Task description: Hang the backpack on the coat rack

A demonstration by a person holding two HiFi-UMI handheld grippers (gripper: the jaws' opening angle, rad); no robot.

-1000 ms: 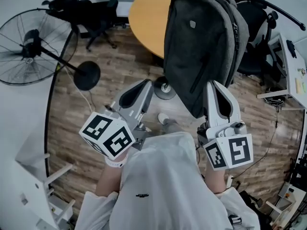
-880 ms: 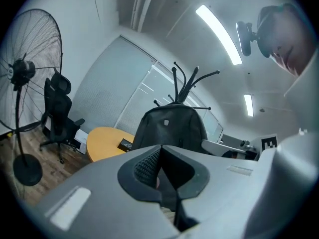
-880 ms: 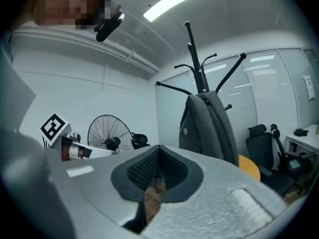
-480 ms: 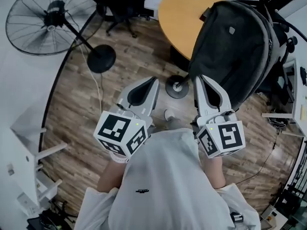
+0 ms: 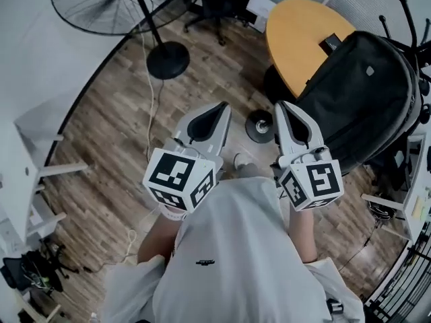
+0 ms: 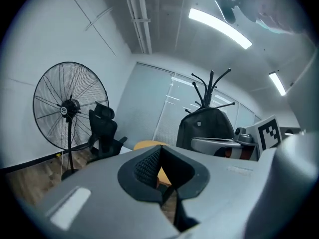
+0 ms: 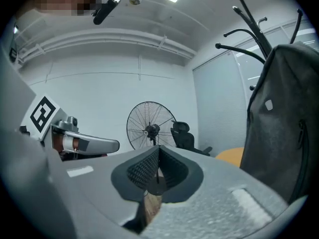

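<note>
Two claws shut, nothing gripped: left claw point(image 5: 219, 108) & right claw point(image 5: 283, 107) held near body, apart from backpack point(image 5: 367, 99). Backpack seen hung upright on coat rack point(image 5: 406, 13), beside round tabletop point(image 5: 303, 39). Weight judged borne by rack, so no grip needed; task prob. done.

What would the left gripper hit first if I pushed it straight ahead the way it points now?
Probably the table: its yellow top shows straight ahead past the left gripper's shut jaws. Nothing nearer shows in that line, though depth is unclear.
</note>
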